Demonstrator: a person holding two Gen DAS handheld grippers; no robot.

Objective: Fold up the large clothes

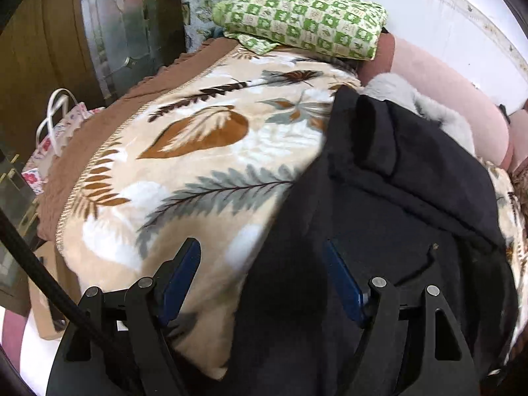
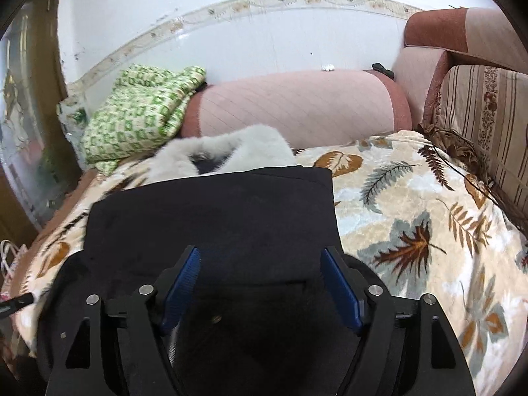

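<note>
The black coat (image 2: 211, 217) lies folded on the leaf-print blanket (image 2: 412, 198), its fur collar (image 2: 231, 148) at 12 o'clock toward the pink bolster (image 2: 297, 102). The right gripper (image 2: 260, 283) is over the coat with jaws apart and nothing between the pads. The left gripper (image 1: 264, 283) is likewise spread and empty, straddling the coat's left edge where it meets the blanket. Risk one: a downward pinch at the left edge may catch blanket pile together with the coat, dragging the blanket and undoing the fold. Risk two: the dark fabric hides its layers, so a grip may take only the top layer; the fold then opens when lifted. The layer count near the right gripper probably cannot be confirmed, since that area is in shadow. Risk three: the thick collar may spring the stack open toward 12 o'clock.
</note>
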